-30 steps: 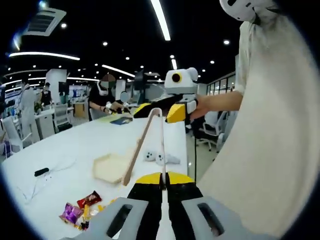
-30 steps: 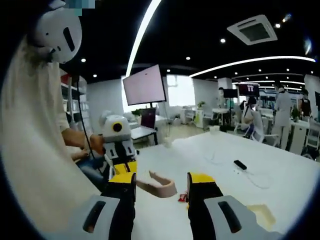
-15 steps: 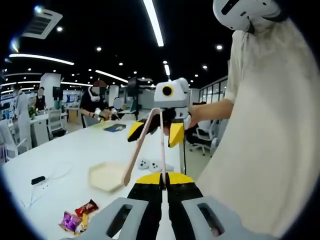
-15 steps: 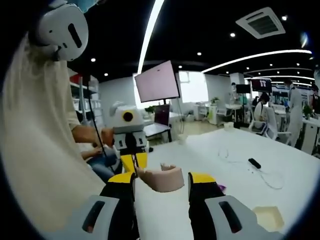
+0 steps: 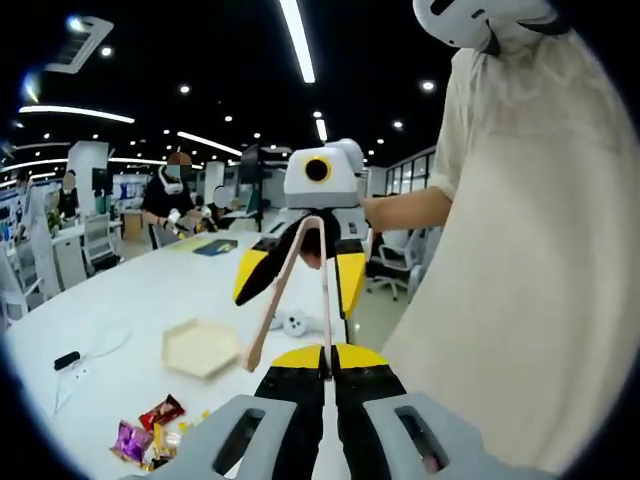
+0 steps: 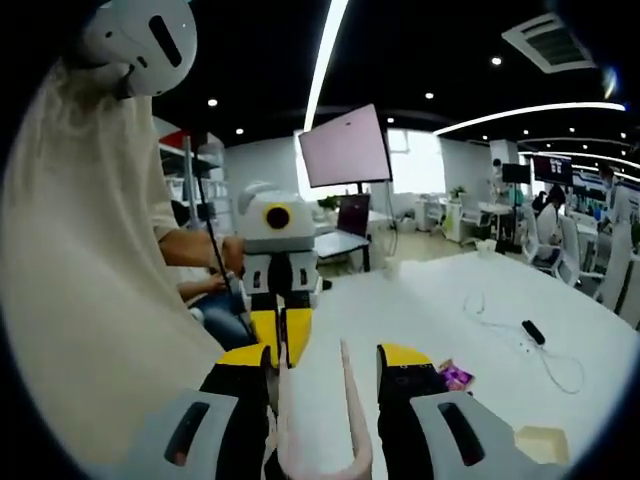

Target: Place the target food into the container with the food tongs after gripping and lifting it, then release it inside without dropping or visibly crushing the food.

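Note:
My left gripper [image 5: 325,365] is shut on the tip of one arm of the pink food tongs [image 5: 323,290]. The tongs rise to their bend, and the other arm hangs free to the left. My right gripper [image 5: 297,293] faces me at that bend, its yellow jaws spread to either side of it. In the right gripper view, both tong arms [image 6: 352,400] run between the open jaws of my right gripper [image 6: 322,365], and the left gripper [image 6: 281,338] stands beyond, shut. A beige tray [image 5: 198,345] [image 6: 545,442] lies on the white table. Wrapped sweets [image 5: 150,425] [image 6: 455,376] lie near it.
A person in a pale shirt [image 5: 500,250] stands close on one side of the table. A black device [image 5: 67,360] [image 6: 533,332] with a thin cable lies on the table. A small white object [image 5: 295,322] sits near the table edge. Other people work at desks behind.
The two grippers have come closer together. The tongs' bend end has slid in between the right gripper's open jaws. The left gripper has kept its hold.

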Action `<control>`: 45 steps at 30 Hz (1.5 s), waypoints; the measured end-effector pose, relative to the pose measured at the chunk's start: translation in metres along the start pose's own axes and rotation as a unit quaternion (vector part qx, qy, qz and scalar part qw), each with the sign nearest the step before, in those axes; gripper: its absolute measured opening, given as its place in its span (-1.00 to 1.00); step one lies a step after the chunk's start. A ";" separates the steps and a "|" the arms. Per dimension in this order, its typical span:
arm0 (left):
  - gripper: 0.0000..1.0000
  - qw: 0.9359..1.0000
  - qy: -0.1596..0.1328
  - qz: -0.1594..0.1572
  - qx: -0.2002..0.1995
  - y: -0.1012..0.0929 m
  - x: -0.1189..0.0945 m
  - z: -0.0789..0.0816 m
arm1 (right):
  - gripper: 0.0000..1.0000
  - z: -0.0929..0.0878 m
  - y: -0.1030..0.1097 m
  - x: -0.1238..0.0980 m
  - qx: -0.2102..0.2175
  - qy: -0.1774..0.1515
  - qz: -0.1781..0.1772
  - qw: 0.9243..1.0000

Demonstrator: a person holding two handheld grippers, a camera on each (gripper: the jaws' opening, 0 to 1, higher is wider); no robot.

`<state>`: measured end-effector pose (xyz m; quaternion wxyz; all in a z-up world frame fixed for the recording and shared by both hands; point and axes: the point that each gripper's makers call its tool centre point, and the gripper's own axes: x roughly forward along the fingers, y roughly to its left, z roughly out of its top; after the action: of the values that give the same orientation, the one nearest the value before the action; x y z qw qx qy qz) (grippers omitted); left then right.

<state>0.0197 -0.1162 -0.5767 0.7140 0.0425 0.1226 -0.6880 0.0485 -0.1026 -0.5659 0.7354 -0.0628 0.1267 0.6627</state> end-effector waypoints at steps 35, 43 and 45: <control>-0.99 0.999 0.033 -0.020 -0.011 -0.004 -0.001 -0.014 | -0.45 -0.014 0.012 0.019 0.036 0.022 0.034 0.999; -0.97 0.999 0.037 -0.009 -0.017 -0.003 -0.012 -0.018 | -0.45 -0.013 0.009 0.018 0.048 0.026 0.038 0.998; -0.97 0.999 0.036 -0.005 -0.016 -0.002 -0.013 -0.018 | -0.45 -0.013 0.009 0.019 0.051 0.027 0.039 0.998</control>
<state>0.0149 -0.0997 -0.5912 0.7064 0.0548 0.1594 -0.6874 0.0403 -0.0872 -0.5832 0.7073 -0.0380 0.1832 0.6817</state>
